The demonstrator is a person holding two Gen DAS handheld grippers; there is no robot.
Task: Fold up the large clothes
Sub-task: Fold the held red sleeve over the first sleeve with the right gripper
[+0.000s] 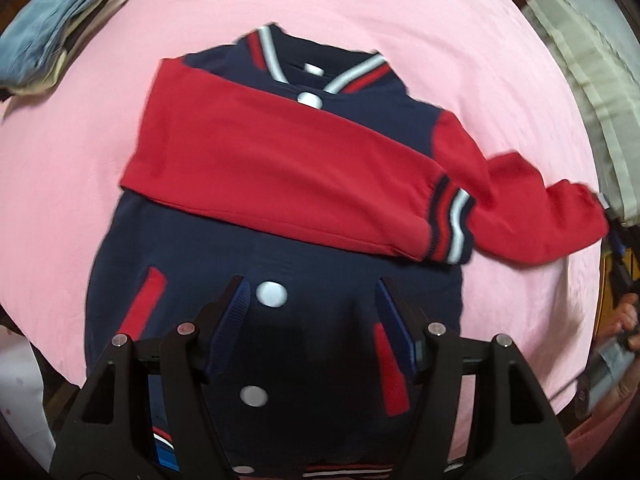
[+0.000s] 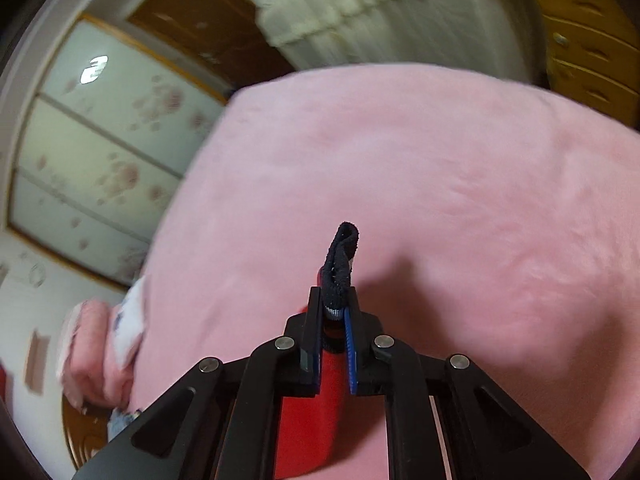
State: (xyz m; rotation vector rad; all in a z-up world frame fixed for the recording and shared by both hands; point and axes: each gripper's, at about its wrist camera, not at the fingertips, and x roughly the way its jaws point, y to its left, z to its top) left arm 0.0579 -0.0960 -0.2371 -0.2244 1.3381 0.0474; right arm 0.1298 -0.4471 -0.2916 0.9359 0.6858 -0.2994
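- Between the right gripper [image 2: 335,300] pads sits the dark knit cuff [image 2: 341,258] of the jacket's second red sleeve [image 2: 310,408], jaws squeezed nearly together on it, a loop of cuff poking out past the tips and the red fabric trailing back under the gripper.
- Left gripper [image 1: 310,322] is the opposite: fingers well apart, nothing between them, pointing steeply down over the navy front of the varsity jacket [image 1: 280,320], between the two red-trimmed pockets near the white snap buttons [image 1: 271,293].
- Jacket lies face up, buttoned, on the pink bedsheet [image 1: 360,12], collar at the far side, hem nearest the left camera. One red sleeve [image 1: 280,160] is already folded across the chest, its striped cuff [image 1: 450,224] sitting at the right edge of the body.
- The other sleeve runs off to the right edge of the left view, where the person's hand [image 1: 626,320] is.
- What could bite, my guess: the pinch is only on the cuff's edge, so a quick swing over could pull it free and drop the sleeve in a heap.
- Also, with nothing pinning the body, dragging that sleeve across might tug the shoulder and slide the already-folded sleeve out of place.
- Stack of folded clothes [image 1: 52,40] sits at the far left corner, well apart, so no worries there.
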